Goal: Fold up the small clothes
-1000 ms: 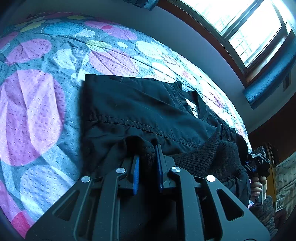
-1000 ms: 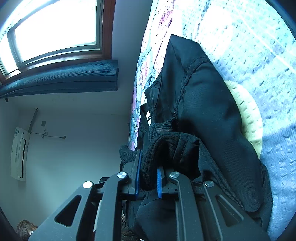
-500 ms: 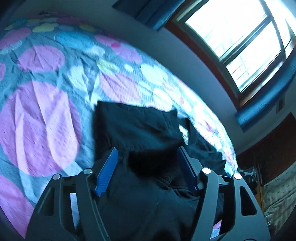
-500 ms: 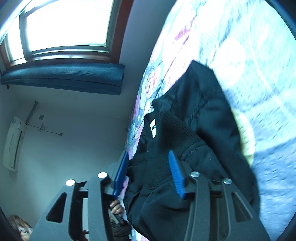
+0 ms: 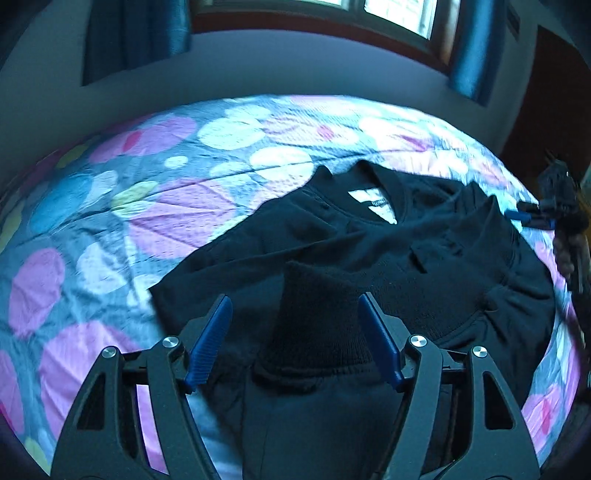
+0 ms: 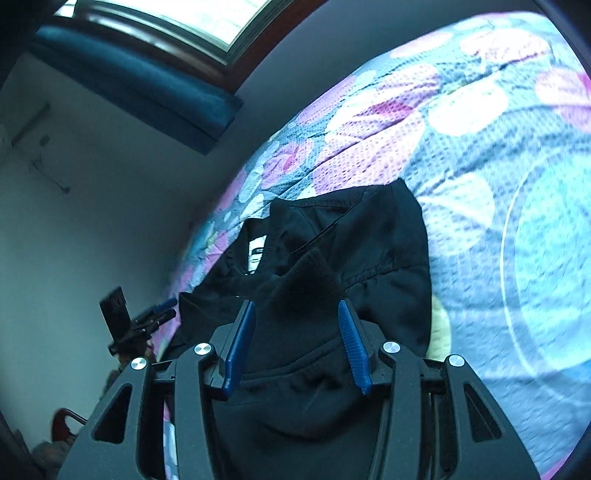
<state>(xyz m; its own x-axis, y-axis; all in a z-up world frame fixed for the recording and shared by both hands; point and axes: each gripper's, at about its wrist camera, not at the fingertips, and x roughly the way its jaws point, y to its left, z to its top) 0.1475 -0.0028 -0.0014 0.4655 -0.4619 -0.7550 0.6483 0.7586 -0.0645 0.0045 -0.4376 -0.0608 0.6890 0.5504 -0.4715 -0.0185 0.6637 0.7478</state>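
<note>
Black fabric: the jacket (image 5: 369, 254) lies folded on the bed (image 5: 147, 206), white neck label (image 5: 373, 201) up, near the far edge. Your left hand-held gripper (image 5: 295, 332) is released, jaws spread wide either side of a ribbed cuff (image 5: 317, 317), pads not touching it. Your right hand-held gripper (image 6: 295, 332) is likewise released, jaws apart around the other ribbed cuff (image 6: 306, 280). Bed cover shows pink, white and blue circles. Window (image 6: 166, 14) above the wall.
</note>
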